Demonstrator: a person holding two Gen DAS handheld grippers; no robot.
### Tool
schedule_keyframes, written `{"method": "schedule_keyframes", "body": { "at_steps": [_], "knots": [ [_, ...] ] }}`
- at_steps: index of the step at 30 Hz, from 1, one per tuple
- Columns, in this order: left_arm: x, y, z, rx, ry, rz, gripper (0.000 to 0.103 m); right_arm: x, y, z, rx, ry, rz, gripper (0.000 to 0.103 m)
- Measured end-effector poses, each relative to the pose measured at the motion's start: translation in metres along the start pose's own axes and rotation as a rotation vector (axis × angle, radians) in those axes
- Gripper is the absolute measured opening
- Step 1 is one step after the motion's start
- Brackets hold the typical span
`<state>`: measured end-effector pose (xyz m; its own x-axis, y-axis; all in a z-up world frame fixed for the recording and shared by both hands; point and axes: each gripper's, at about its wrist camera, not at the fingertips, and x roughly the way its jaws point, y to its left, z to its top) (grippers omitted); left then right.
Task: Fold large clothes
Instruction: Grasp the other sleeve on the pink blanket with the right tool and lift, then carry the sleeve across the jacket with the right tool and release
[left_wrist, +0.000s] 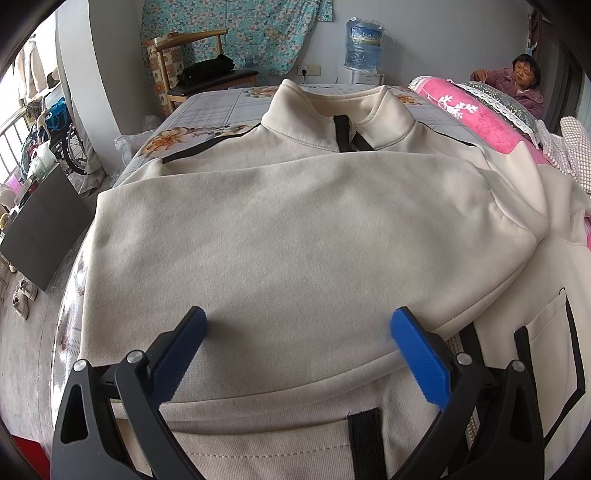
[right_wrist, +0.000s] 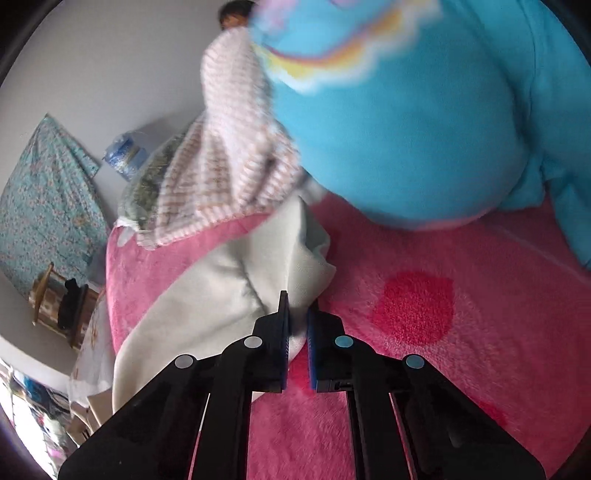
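A large cream jacket (left_wrist: 295, 236) with black trim and a stand-up collar lies spread on the bed, one sleeve folded across its chest. My left gripper (left_wrist: 297, 332) is open just above the folded sleeve, a blue pad on each side, holding nothing. My right gripper (right_wrist: 297, 314) is shut on the jacket's other cream sleeve (right_wrist: 229, 295), pinching its edge over a pink blanket (right_wrist: 424, 369). That sleeve also shows at the right of the left wrist view (left_wrist: 546, 206).
A blue fleece garment (right_wrist: 424, 122) and a striped knit cloth (right_wrist: 229, 158) lie on the pink blanket beyond the right gripper. A person (left_wrist: 524, 85) sits at the bed's far right. A wooden chair (left_wrist: 195, 70) and water dispenser (left_wrist: 362, 51) stand behind the bed.
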<state>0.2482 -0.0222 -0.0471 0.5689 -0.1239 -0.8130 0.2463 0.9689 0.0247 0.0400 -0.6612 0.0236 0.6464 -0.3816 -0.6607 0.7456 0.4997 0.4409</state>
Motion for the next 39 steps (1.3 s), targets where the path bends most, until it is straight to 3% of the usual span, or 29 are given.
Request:
{"method": "schedule_keyframes", "body": {
  "at_steps": [5,12,17,21,23,30,35,37,38,39],
  "knots": [
    [0.0,0.0,0.0,-0.001,0.0,0.0,0.099,-0.075,0.057,0.007,-0.192,-0.139,0.06,0.006],
    [0.0,0.0,0.0,-0.001,-0.002,-0.001,0.099,-0.195,0.149,-0.002,-0.425,-0.321,0.225,0.006],
    [-0.002,0.003,0.001,-0.019,-0.009,-0.019,0.098,-0.228,0.209,-0.024,-0.547,-0.347,0.319,0.006],
    [-0.016,0.015,0.0,-0.087,-0.021,-0.075,0.092,-0.224,0.261,-0.043,-0.634,-0.343,0.387,0.006],
    [-0.028,0.019,-0.002,-0.094,-0.041,-0.095,0.09,-0.225,0.283,-0.057,-0.667,-0.324,0.44,0.006],
    [-0.072,0.043,-0.016,-0.083,-0.079,-0.139,0.065,-0.204,0.359,-0.131,-0.782,-0.173,0.654,0.006],
    [-0.085,0.072,-0.034,-0.111,-0.079,-0.164,0.054,-0.168,0.404,-0.225,-0.92,0.02,0.752,0.008],
    [-0.086,0.083,-0.039,-0.124,-0.074,-0.181,0.052,-0.143,0.417,-0.266,-0.979,0.149,0.763,0.016],
    [-0.085,0.087,-0.042,-0.132,-0.067,-0.188,0.052,-0.129,0.42,-0.287,-1.012,0.226,0.761,0.028],
    [-0.084,0.091,-0.044,-0.141,-0.058,-0.194,0.052,-0.11,0.422,-0.31,-1.06,0.327,0.75,0.047]
  ]
}}
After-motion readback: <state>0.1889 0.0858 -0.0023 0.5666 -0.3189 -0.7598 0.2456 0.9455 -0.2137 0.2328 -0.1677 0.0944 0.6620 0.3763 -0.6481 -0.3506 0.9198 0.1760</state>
